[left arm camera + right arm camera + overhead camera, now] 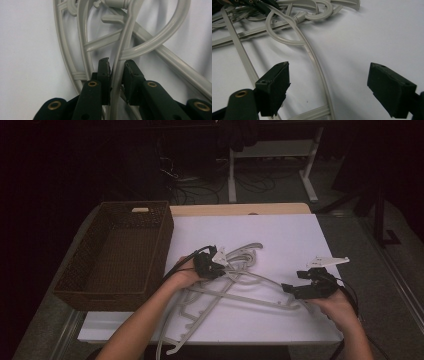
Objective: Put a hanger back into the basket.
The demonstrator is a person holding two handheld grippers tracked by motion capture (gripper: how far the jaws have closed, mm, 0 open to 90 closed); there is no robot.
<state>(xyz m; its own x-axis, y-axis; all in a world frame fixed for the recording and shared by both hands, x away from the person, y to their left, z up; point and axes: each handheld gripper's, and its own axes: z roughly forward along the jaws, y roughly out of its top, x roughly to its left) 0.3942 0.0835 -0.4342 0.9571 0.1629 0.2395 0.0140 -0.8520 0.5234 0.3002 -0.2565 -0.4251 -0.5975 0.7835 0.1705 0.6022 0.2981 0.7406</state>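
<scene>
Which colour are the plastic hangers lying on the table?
The hangers are light grey; the left gripper view shows it best.

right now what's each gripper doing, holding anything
left gripper: closed on a grey hanger.
right gripper: open, holding nothing, over a hanger arm.

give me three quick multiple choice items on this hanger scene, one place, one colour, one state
1. Where is the wicker basket?
A. left of the white board
B. right of it
C. on top of it

2. What colour are the hangers?
A. red
B. pale grey
C. blue

3. How do the left gripper jaws stand?
A. wide open over bare board
C. folded away
B. closed on a hanger bar

Key: 1 A, the high view has the basket by the board's left edge. 2 B, all bars are pale grey. 3 B, the left gripper view has the bar pinched between the jaws.
</scene>
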